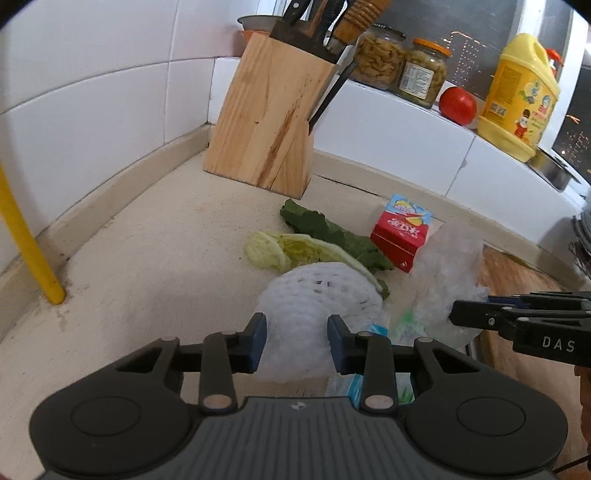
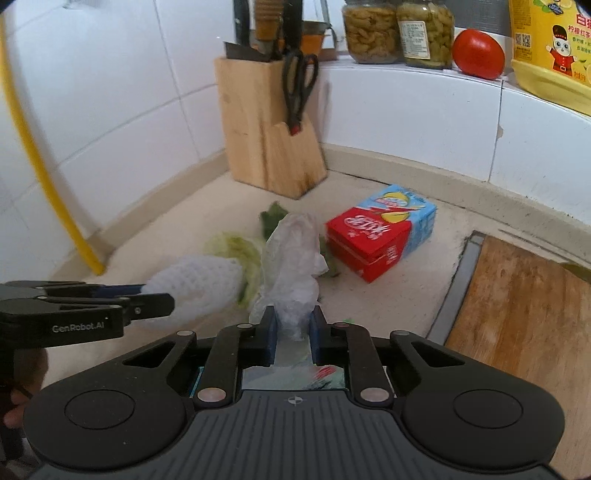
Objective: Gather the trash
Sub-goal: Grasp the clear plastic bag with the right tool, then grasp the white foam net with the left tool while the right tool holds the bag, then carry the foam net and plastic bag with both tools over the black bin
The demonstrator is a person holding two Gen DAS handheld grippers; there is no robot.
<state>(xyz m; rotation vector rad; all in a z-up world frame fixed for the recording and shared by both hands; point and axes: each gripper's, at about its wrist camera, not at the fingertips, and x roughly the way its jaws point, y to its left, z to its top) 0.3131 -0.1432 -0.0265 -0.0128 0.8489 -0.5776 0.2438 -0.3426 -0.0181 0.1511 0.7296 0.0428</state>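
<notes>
Left tool (image 1: 297, 338) clamps white foam net (image 1: 317, 306); right tool (image 2: 293, 330) clamps crumpled clear plastic (image 2: 293, 266), both above counter (image 1: 147, 266). Beyond: cabbage leaf (image 1: 280, 251), red drink carton (image 2: 380, 236), knife block (image 1: 269, 122).

A wooden knife block (image 1: 264, 110) with knives and black scissors (image 2: 299, 88) stands far beyond the tongs in the counter's corner. Up on the tiled ledge, right of it, sit two pickle jars (image 2: 399, 31), a tomato (image 2: 478, 53) and a yellow detergent bottle (image 1: 521, 98). A wooden cutting board (image 2: 517, 306) lies to their right, a yellow pipe (image 1: 27, 240) to the left.
</notes>
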